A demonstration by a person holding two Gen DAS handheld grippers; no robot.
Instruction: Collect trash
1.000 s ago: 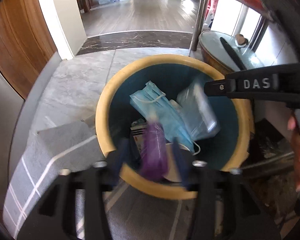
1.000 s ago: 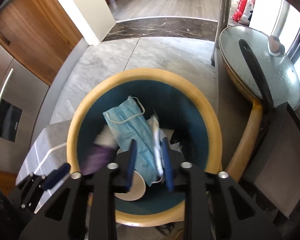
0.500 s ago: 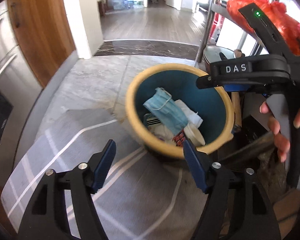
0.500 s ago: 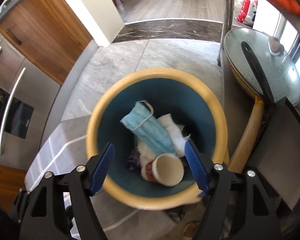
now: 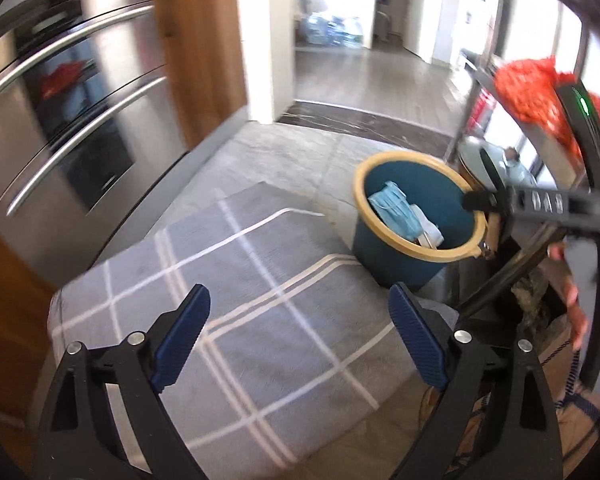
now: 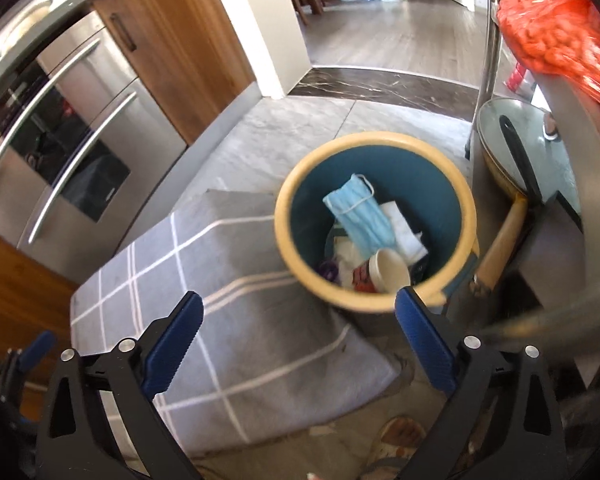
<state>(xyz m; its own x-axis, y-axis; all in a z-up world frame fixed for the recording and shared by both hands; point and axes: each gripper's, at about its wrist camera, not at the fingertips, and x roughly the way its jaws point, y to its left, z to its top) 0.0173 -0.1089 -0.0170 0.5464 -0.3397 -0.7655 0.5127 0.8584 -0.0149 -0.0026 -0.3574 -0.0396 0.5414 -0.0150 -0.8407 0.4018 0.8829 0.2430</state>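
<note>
Both tools empty, jaws spread wide. Left tool [image 5: 298, 332] hangs over the grey checked rug [image 5: 236, 280], nothing between its pads. Right tool [image 6: 300, 340] likewise released, its right finger tip just in front of the bin rim in its own view. Trash bin [image 6: 374, 220], blue with a yellow rim, stands on the floor at the rug's far corner, beside a lidded pan [image 6: 516, 148] under a metal rack. Inside the bin: blue face mask [image 6: 358, 216] on top, white tissue [image 6: 404, 232], paper cup [image 6: 388, 270], something purple low at the side, not identifiable. Judged step: items deposited, both tools clear of the bin. No loose trash shows on the rug or tiles in either view. Next move likely calls for scanning the floor elsewhere for remaining litter, then lowering one spread tool over it. Orange mesh bag [image 6: 556, 20] on the rack looks like stored goods, not trash.
</note>
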